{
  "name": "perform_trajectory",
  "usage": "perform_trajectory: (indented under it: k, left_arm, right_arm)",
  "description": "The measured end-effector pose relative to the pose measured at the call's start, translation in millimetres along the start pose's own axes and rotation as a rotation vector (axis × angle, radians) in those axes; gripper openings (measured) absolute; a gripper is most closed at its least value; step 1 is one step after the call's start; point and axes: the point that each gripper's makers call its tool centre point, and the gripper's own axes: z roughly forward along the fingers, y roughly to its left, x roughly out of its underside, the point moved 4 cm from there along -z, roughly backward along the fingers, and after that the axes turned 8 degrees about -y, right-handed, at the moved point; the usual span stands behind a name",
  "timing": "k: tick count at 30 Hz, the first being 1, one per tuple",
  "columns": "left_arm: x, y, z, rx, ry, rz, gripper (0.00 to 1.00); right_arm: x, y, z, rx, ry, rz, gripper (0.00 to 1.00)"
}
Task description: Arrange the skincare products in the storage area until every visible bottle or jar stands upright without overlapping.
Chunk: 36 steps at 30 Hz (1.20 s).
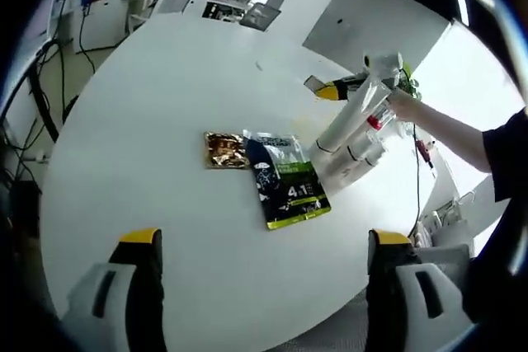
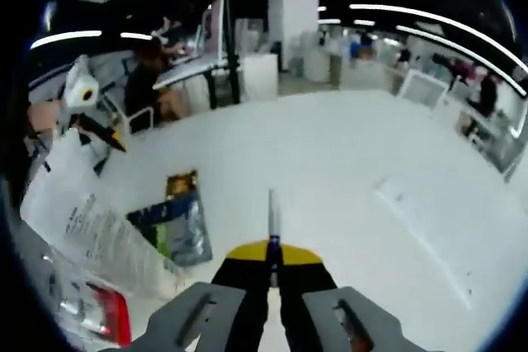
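We see a wide white round bench point(image 1: 165, 105) in an open office, with desks, chairs and monitors far behind it.

In the left gripper view, our left claw point(image 1: 264, 241) hangs over the near edge of the bench with its two yellow-tipped jaws spread wide and nothing between them. Near the middle of the bench lies a flat pouch point(image 1: 289, 179), dark blue and green with silver at the top. It carries large white print that reads "4:1" or something close to it; the smaller writing is too small to read. Just left of it, touching or nearly touching, lies a small shiny brown and gold sachet point(image 1: 224, 151); we cannot read its label. On the right, the right claw point(image 1: 330, 91) comes into this view, held by a hand point(image 1: 404, 106) with a dark sleeve behind it. It reaches over the bench beyond the pouch.

In the right gripper view, the right claw point(image 2: 272, 241) has its yellow-tipped jaws pressed together on a thin flat item point(image 2: 272, 212) seen edge-on, pale with a dark blue end near the jaws. We cannot tell what it is. The pouch point(image 2: 177, 228) and the sachet point(image 2: 181, 182) lie to the left of the jaws. At the far left, the left claw's pale body point(image 2: 91, 228) carries small print that we cannot read.
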Motion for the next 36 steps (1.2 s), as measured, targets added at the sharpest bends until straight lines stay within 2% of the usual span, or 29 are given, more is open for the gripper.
perform_trajectory:
  k: [3, 6, 15, 19, 23, 27, 32, 34, 36]
  left_arm:
    - [-3.1, -3.3, -1, 0.008, -0.007, 0.012, 0.98]
    - [-5.4, -6.5, -3, 0.015, -0.013, 0.022, 0.98]
    - [-9.8, -10.4, -8, 0.027, -0.017, 0.046, 0.98]
    - [-13.0, -13.5, -11, 0.033, -0.025, 0.06, 0.98]
    - [-21.1, -21.3, -13, 0.058, -0.063, 0.05, 0.98]
    - [-21.3, -24.9, -11, 0.066, -0.054, 0.069, 0.97]
    - [-25.9, -31.8, -14, 0.084, -0.072, 0.072, 0.97]
    - [-27.5, -34.5, -15, 0.09, -0.076, 0.076, 0.97]
    - [-29.3, -37.1, -16, 0.097, -0.08, 0.081, 0.97]
  right_arm:
    - [-27.3, 5, -15, 0.018, -0.095, 0.044, 0.0]
    - [-40.8, 11, -25, 0.025, -0.13, 0.045, 0.0]
    - [-49.9, 32, -38, 0.035, -0.132, 0.012, 0.0]
    - [-62.6, 38, -46, 0.046, -0.18, 0.053, 0.0]
    - [-87.5, 50, -58, 0.056, -0.286, 0.133, 0.0]
    - [-105.4, 66, -70, 0.051, -0.375, 0.187, 0.0]
    - [-126.1, 90, -91, 0.034, -0.536, 0.359, 0.0]
    - [-129.9, 96, -96, 0.033, -0.567, 0.38, 0.0]
    - [-129.0, 97, -102, 0.028, -0.565, 0.374, 0.0]
